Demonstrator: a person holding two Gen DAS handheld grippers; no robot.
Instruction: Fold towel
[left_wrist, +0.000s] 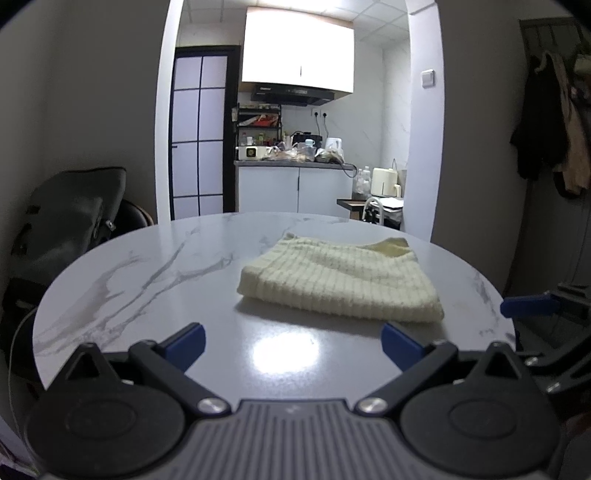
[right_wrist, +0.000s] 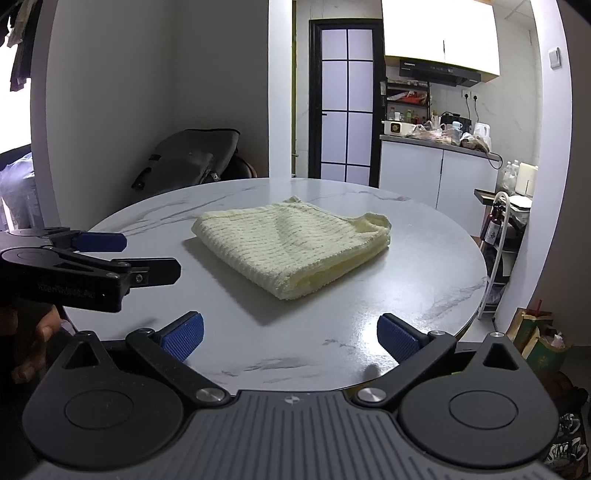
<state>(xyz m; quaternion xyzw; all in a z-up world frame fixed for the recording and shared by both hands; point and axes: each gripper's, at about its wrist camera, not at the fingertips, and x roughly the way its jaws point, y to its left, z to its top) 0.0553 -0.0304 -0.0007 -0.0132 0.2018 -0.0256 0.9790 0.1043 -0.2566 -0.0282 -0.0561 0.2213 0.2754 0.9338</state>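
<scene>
A pale yellow towel (right_wrist: 295, 245) lay folded into a thick square on the round marbled bench (right_wrist: 424, 295). Both grippers hovered at the bench's near edge, short of the towel. The right gripper (right_wrist: 290, 338) and the left gripper (left_wrist: 293, 345) each held their blue fingers (right_wrist: 183, 338) spread wide, gripping nothing.
</scene>
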